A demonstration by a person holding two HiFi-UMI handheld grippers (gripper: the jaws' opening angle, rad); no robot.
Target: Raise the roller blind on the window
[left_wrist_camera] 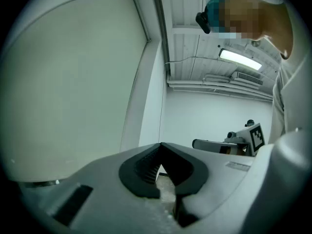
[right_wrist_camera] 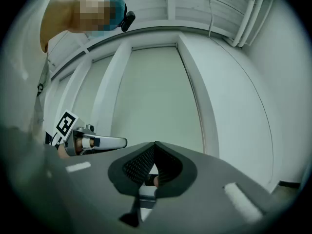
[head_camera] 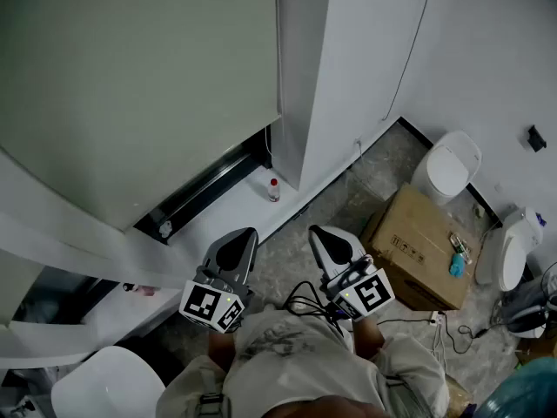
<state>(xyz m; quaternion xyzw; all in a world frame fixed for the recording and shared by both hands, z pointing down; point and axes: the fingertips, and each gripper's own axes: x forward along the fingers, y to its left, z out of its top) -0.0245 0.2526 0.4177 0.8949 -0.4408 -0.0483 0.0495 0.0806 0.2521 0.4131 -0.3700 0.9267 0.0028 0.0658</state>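
At waist level, left claw (head_camera: pixel 239 239) & right claw (head_camera: pixel 327 239) are clenched on nothing w/ blind (head_camera: pixel 130 85) down: approach step; next, lift one, open, reach blind's edge.

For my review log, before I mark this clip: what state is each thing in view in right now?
roller blind: lowered, nearly down to the sill.
left claw: shut, empty, not on the blind.
right claw: shut, empty.
bottle: upright on the sill, red cap on.
cardboard box: closed, on the floor.
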